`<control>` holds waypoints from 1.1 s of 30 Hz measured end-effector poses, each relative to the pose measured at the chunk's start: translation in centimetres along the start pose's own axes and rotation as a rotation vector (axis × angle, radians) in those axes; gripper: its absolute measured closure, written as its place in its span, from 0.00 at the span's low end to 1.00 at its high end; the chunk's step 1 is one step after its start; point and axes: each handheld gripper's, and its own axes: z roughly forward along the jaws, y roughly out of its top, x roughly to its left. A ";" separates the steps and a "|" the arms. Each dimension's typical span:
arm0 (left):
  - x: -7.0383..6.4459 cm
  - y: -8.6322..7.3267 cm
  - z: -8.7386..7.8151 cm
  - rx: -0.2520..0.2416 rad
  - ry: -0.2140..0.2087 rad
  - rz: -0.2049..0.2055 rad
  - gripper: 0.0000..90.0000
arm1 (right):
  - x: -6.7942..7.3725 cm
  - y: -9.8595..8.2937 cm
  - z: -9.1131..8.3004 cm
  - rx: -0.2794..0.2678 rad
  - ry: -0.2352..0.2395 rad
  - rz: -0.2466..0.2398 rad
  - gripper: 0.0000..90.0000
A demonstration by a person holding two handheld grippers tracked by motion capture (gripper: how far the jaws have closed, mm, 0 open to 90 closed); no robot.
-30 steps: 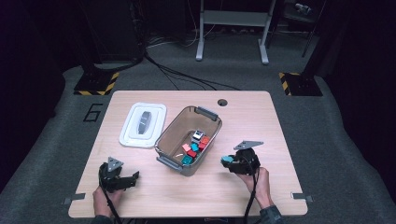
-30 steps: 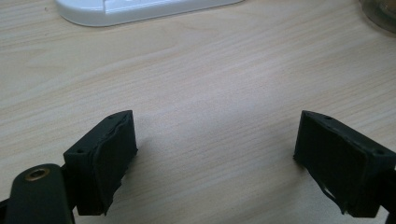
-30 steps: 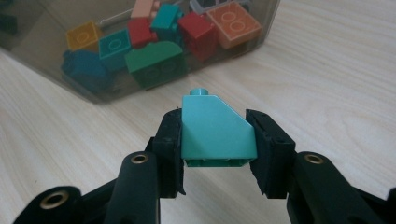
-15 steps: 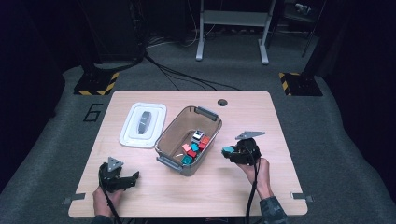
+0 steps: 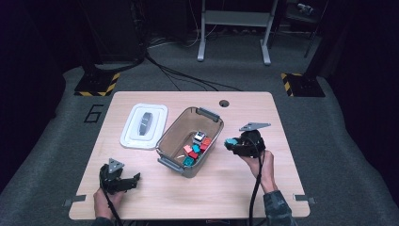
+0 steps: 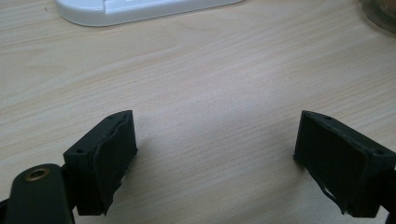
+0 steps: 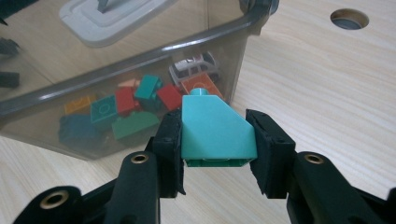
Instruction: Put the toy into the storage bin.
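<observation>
A teal sloped brick (image 7: 215,130) sits clamped between the jaws of my right gripper (image 7: 214,140), held just above the table beside the bin. From above, that gripper (image 5: 235,144) hovers right of the clear grey bin (image 5: 167,136), the teal brick (image 5: 230,141) at its tip. Inside the bin (image 7: 116,60) lie several bricks (image 7: 126,105) in red, teal, orange and green, plus a small toy car (image 7: 194,65). My left gripper (image 5: 131,181) rests near the table's front left corner, open, with bare wood between its jaws (image 6: 212,158).
The bin's white lid (image 5: 143,125) lies flat on the table left of the bin; its edge (image 6: 140,9) shows ahead of the left gripper. A round cable hole (image 5: 224,103) sits near the table's far edge. Black cables cross the floor beyond.
My right gripper has lifted and moved forward and leftward toward the bin with the teal brick in it. The left gripper has stayed put.
</observation>
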 end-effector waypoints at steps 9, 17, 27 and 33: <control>0.0 0.0 0.0 -0.001 0.000 0.000 0.14 | 0.2 1.8 -1.0 -0.015 -0.009 -0.025 0.66; 0.0 0.0 0.0 -0.003 0.000 -0.001 0.14 | 0.5 4.0 -2.3 -0.046 -0.010 -0.047 0.66; 0.0 0.0 0.0 0.000 -0.001 0.000 0.14 | 1.8 6.6 -2.4 -0.050 0.020 -0.082 0.65; 0.0 0.0 0.0 -0.001 0.001 0.001 0.14 | 3.1 7.6 -1.3 -0.028 0.059 -0.113 0.65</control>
